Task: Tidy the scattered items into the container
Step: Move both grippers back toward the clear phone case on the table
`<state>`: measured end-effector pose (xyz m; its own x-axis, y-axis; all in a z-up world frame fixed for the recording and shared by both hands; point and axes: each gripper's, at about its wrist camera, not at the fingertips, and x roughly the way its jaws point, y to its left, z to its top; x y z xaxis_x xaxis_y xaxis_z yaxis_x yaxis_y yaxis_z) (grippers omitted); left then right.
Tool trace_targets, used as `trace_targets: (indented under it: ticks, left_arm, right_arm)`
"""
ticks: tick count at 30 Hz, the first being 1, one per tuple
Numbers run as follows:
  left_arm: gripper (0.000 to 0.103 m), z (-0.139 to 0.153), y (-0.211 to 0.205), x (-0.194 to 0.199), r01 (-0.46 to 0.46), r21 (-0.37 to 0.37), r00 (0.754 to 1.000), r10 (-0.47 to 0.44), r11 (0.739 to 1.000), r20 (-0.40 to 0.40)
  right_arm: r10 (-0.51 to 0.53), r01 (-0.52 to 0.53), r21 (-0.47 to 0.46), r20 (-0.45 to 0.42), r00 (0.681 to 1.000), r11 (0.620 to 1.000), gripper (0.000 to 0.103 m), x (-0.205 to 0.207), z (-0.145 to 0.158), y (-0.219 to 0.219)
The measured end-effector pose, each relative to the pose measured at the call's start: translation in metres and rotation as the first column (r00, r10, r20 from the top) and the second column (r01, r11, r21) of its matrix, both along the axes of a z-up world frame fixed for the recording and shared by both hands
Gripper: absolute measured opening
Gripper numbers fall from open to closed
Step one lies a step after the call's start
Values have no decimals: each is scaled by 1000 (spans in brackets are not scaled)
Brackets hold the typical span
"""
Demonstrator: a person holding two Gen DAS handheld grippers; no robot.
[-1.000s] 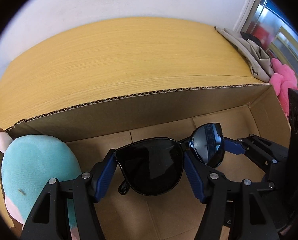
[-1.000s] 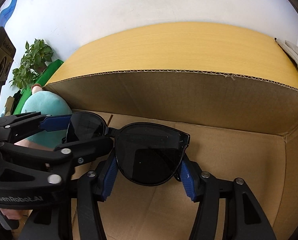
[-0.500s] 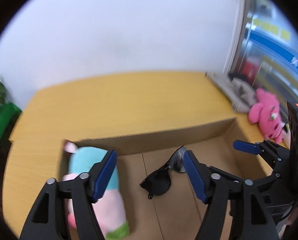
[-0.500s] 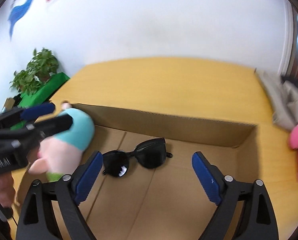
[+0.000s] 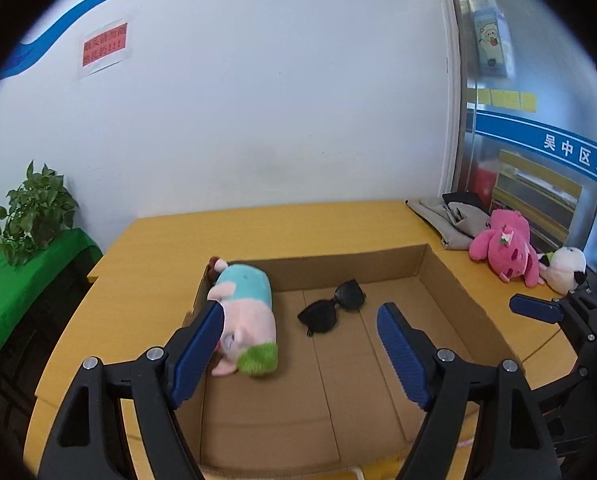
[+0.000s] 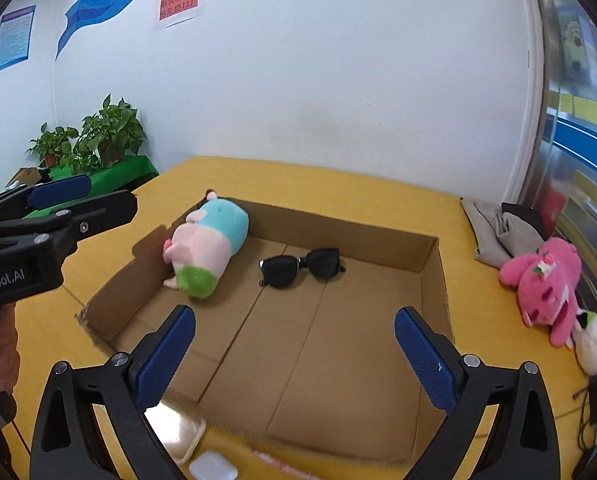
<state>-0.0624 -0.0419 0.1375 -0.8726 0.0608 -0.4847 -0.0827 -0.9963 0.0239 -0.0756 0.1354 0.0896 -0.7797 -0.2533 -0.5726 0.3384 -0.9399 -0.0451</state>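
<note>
An open cardboard box (image 5: 464,304) (image 6: 438,280) sits on the yellow table. Black sunglasses (image 5: 332,307) (image 6: 301,267) lie on its floor near the far wall. A teal, pink and green plush (image 5: 247,318) (image 6: 208,250) lies in the box's left end. My left gripper (image 5: 300,354) is open and empty, raised above the box's near side; it also shows in the right wrist view (image 6: 74,196). My right gripper (image 6: 294,360) is open and empty above the near side, and its fingers (image 5: 538,308) show in the left wrist view.
A pink plush (image 5: 506,246) (image 6: 546,284) and a white plush (image 5: 564,270) (image 6: 596,340) lie on the table right of the box, beside folded grey cloth (image 5: 450,216) (image 6: 502,228). White packets (image 6: 202,456) lie at the box's near edge. Potted plants (image 6: 94,136) stand on a green stand at left.
Both grippers let go of the sunglasses, which now lie on the box floor. Both grippers opened and pulled back and up, well above the box.
</note>
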Motion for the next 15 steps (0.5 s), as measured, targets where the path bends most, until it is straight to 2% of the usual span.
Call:
trace_targets:
  ticks: [6, 9, 15]
  left_arm:
    - [79, -29, 5, 31, -22, 5, 999, 21, 1000, 31]
    - [79, -40, 1, 42, -21, 41, 998, 19, 999, 56]
    - [79, -52, -3, 50, -18, 60, 996, 13, 998, 87]
  right_arm:
    - [-19, 19, -16, 37, 999, 1000, 102, 39, -22, 10]
    - [-22, 23, -29, 51, 998, 999, 102, 49, -30, 13]
    - [-46, 48, -33, 53, 998, 998, 102, 59, -39, 18]
